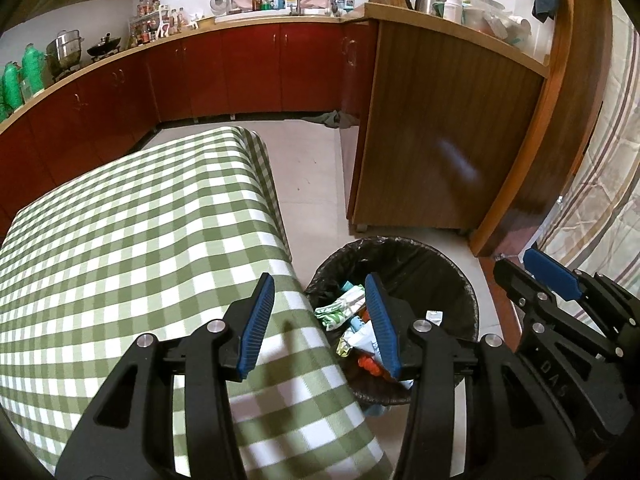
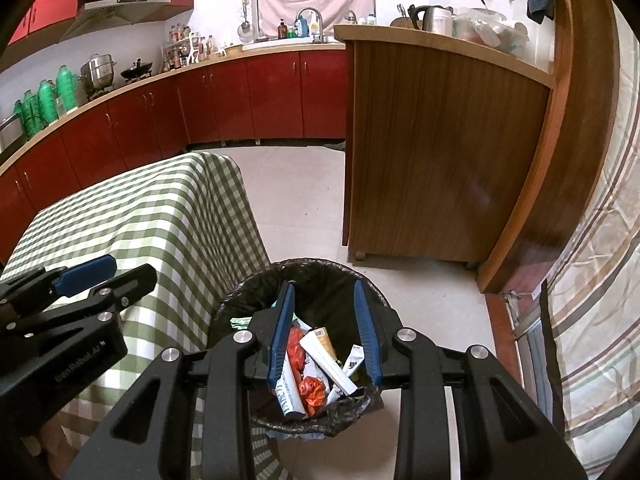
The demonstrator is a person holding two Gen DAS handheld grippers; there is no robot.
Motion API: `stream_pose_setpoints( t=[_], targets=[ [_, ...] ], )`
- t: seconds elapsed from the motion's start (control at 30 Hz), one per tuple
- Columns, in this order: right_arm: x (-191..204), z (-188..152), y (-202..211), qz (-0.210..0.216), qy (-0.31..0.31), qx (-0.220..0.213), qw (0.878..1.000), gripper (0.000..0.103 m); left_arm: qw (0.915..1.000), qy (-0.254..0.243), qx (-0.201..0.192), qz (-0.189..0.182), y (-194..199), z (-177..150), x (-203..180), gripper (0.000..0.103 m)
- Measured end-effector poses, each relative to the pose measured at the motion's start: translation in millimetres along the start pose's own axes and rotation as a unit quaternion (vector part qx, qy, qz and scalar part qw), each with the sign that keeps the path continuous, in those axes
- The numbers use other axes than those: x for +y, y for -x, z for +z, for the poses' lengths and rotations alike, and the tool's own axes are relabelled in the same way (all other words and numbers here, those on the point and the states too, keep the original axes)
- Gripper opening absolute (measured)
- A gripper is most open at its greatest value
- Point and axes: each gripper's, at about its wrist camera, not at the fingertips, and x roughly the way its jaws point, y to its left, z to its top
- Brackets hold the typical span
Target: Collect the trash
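Trash (image 1: 352, 326) fills the bottom of a black-lined bin (image 1: 440, 272) in the left wrist view: green-and-white wrappers, a pale blue packet, and something orange-red partly hidden behind a blue pad. The bin stands on the tiled floor (image 1: 312, 168), just beside the corner of a worktop (image 1: 132, 216) draped in a green check cloth. The left gripper (image 1: 320, 286) hangs over that corner and the bin's near edge, its jaws wide apart with nothing between them. The right gripper (image 1: 548, 270) shows at the far right edge, over the floor next to the bin; from here its jaws cannot be judged. Behind the bin rises a wooden cabinet (image 1: 440, 128), and red cupboards (image 1: 248, 68) run along the back wall.

From the right wrist view, the right gripper (image 2: 324, 290) sits directly above the bin (image 2: 320, 276), jaws moderately open and empty. Between the pads the trash (image 2: 320, 364) is plain: a white tube lying tilted, crumpled orange-red plastic, a white printed wrapper, and what may be a small sachet to the right. The left gripper (image 2: 100, 270) reaches in from the left edge over the worktop (image 2: 160, 208), seen side-on so its opening is hard to read. The wooden cabinet (image 2: 440, 152) stands behind the bin on the floor (image 2: 296, 208)
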Motion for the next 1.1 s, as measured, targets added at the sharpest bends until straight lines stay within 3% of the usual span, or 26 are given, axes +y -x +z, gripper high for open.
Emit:
stream_pose_setpoints(
  t=[0.53, 1.1],
  targets=[
    [16.0, -8.3, 38.6, -0.003, 0.003, -0.010, 1.000, 0.037, 0.9996, 0.011, -0.024, 0.014, 56.9, -25.3, 22.9, 0.056],
    [30.4, -20.5, 98.1, -0.014, -0.002, -0.044, 0.999, 0.055, 0.9984, 0.014, -0.049, 0.023, 118.2, -59.3, 43.5, 0.072]
  ],
)
